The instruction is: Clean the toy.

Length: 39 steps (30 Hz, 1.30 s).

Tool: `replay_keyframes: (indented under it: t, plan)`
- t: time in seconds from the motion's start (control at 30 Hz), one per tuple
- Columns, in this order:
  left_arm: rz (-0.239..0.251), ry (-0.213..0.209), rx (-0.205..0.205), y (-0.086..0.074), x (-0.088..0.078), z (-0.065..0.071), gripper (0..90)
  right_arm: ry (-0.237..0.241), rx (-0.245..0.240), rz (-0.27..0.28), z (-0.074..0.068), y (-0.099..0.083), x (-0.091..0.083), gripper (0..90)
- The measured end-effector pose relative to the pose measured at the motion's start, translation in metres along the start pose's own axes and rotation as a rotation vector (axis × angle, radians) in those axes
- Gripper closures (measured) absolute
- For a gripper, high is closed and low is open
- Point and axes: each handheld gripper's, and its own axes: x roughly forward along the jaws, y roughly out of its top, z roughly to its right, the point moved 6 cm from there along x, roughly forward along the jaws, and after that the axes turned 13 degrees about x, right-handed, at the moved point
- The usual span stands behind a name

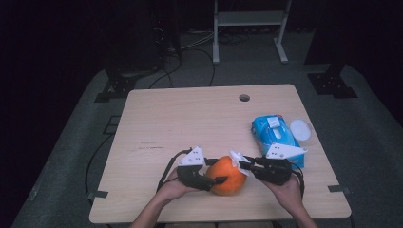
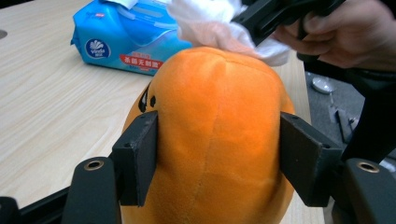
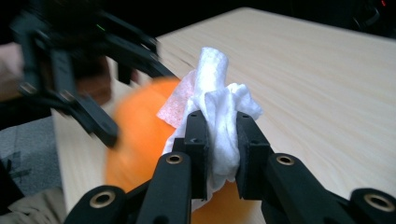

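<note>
1. Dark floor is surrounding the pale wooden table (image 1: 190, 118); near its front edge I am steadying an orange plush toy (image 1: 228, 175), my left gripper (image 1: 215, 181) clamped on its sides.
2. My right gripper (image 1: 244, 164) is pinching a white wipe (image 1: 236, 157) against the toy's top; I judge light, short strokes best.
3. Left gripper view is showing the blue wipes pack (image 2: 126, 37) label and the toy's stitched face; high view is showing a round white lid (image 1: 300, 128) beside that pack.

Plush toy (image 1: 228, 175) near table's (image 1: 190, 118) front edge, wipes pack (image 1: 275, 135) behind-right
</note>
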Motion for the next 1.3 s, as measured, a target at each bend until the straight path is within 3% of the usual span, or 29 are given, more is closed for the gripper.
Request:
replay_keyframes:
  t: [0.17, 0.33, 0.43, 0.6, 0.7, 0.83, 0.97, 1.03, 1.3]
  plan:
    - [0.021, 0.009, -0.051, -0.004, -0.003, -0.008, 32.9, -0.008, 0.037, -0.022, 0.009, -0.006, 0.001, 76.5]
    - [0.028, 0.02, -0.074, -0.005, -0.004, -0.011, 32.7, 0.029, -0.018, 0.001, -0.011, 0.001, 0.0, 76.4]
    - [0.026, 0.02, -0.075, -0.005, -0.004, -0.011, 32.7, 0.032, -0.027, 0.0, -0.013, 0.001, 0.001, 76.5]
    - [0.023, -0.015, -0.034, -0.002, -0.001, -0.004, 31.8, 0.01, 0.024, -0.011, 0.004, -0.002, 0.0, 76.5]
    - [0.016, -0.018, -0.021, -0.001, 0.001, -0.001, 31.1, 0.011, 0.031, -0.011, 0.005, -0.002, 0.0, 76.5]
    - [0.014, -0.02, -0.011, 0.0, 0.004, 0.002, 31.0, 0.036, 0.006, 0.007, -0.008, 0.003, 0.0, 76.5]
    - [0.001, -0.014, 0.032, 0.005, 0.01, 0.01, 31.2, 0.075, -0.044, 0.02, -0.027, 0.008, 0.001, 76.5]
    - [-0.006, -0.004, 0.044, 0.006, 0.01, 0.011, 32.3, 0.056, -0.074, 0.014, -0.03, 0.008, 0.002, 76.5]
    - [0.003, 0.001, 0.035, 0.005, 0.01, 0.01, 32.7, -0.013, -0.016, 0.006, -0.002, 0.003, -0.002, 76.6]
